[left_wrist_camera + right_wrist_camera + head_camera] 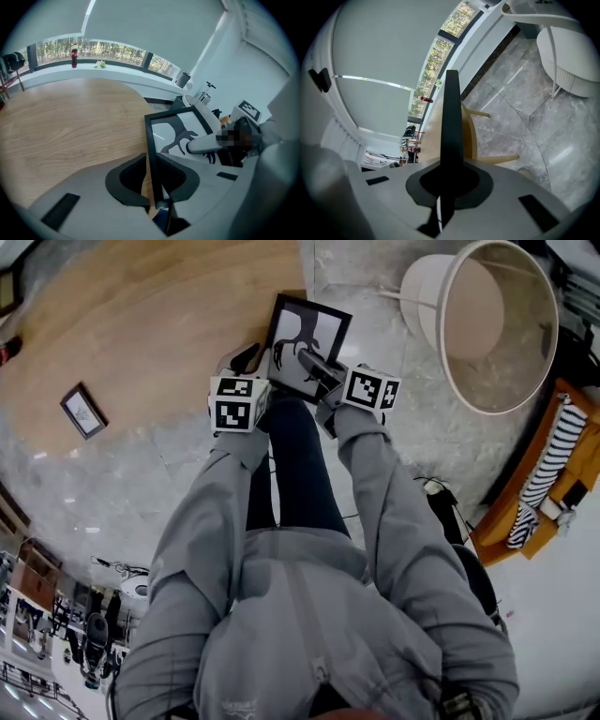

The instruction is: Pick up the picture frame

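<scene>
Picture frame [300, 326], at 12 o'clock by the table [141, 324] edge, is pinched firmly by the right gripper [315, 365] only, the left gripper [255, 360] half-closed around its 9 o'clock rail without clamping: likely to pivot or slip.

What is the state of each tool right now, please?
Left tool: jaws around the picture frame, at its edge; a firm grip cannot be told.
Right tool: closed on the picture frame.
</scene>
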`<state>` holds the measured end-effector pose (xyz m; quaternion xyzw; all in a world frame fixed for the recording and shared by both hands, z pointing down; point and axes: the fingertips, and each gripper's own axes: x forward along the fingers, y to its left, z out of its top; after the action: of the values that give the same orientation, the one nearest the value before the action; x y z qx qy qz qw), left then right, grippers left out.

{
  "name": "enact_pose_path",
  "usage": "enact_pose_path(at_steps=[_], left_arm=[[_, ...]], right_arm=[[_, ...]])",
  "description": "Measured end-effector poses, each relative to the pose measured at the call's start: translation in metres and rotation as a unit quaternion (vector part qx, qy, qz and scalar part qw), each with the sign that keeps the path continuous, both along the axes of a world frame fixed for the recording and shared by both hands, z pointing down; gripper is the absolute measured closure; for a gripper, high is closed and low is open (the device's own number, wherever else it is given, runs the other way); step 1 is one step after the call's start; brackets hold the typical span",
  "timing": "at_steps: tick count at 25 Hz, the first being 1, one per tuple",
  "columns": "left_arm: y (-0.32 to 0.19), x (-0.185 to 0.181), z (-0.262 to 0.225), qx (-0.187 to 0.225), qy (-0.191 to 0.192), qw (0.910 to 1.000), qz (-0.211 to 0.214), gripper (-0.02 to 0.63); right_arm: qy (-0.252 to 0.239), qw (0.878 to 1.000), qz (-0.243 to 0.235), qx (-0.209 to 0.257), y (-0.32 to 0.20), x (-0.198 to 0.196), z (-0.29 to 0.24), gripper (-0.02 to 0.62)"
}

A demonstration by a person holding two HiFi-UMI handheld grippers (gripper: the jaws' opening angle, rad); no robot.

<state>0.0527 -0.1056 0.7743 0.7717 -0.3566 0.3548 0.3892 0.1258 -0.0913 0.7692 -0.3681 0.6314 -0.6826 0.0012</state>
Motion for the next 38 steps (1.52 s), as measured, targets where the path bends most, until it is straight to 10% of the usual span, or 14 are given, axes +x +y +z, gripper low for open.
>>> enact_pose_path(at_steps=[24, 38], left_arm=[[0.040, -0.071, -0.236, 0.011, 0.060, 0.9978, -0.028, 0.588], [0.026, -0.106, -0.348, 0.093, 0.068, 0.9931, -0.021, 0.588]], right_arm=[[0.133, 0.990, -0.056, -0.002, 0.060, -0.025, -0.190, 0.559], [0.278, 0.945, -0.103, 0.139, 0.024, -0.015, -0.324, 0.560]])
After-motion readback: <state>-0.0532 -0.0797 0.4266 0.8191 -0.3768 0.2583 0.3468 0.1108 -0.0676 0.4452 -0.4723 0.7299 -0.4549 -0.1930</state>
